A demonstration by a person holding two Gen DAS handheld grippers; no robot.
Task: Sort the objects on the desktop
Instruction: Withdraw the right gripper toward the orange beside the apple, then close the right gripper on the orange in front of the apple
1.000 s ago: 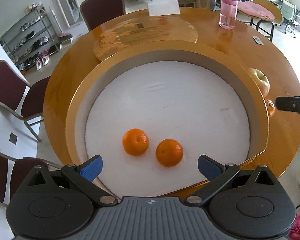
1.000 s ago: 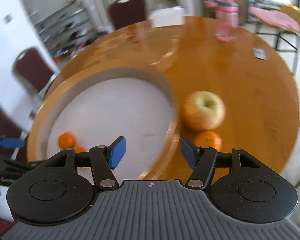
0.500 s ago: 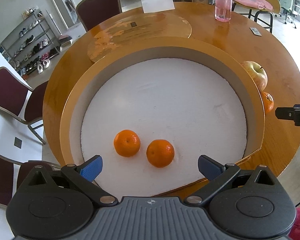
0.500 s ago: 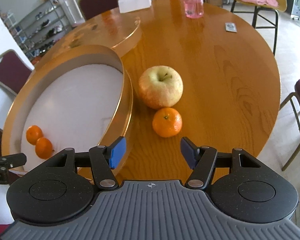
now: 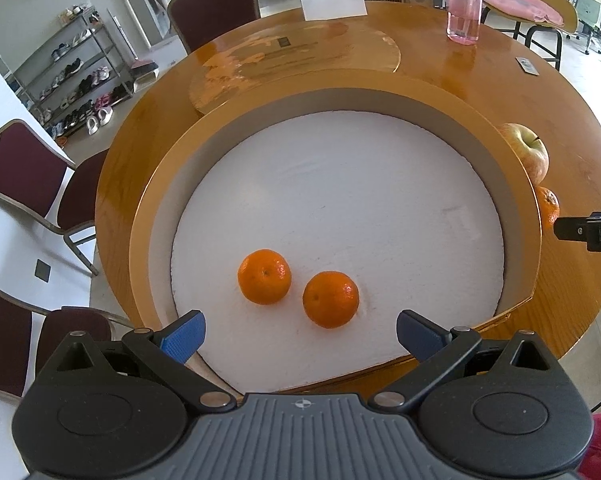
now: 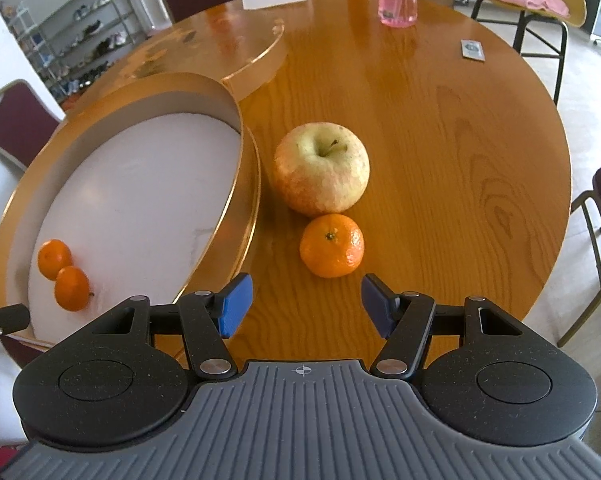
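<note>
Your left gripper [image 5: 298, 332] hangs wide apart and empty over the round tray [image 5: 520, 200], where two mandarins [image 5: 264, 276] lie side by side. Your right gripper [image 6: 306, 306] gapes with nothing between its pads, just short of the loose mandarin [image 6: 331, 246] touching the apple [image 6: 320, 168] on the table [image 6: 460, 140].

Two tangerines [image 5: 296, 292] (side by side) lie in tray [image 5: 518, 208]
</note>
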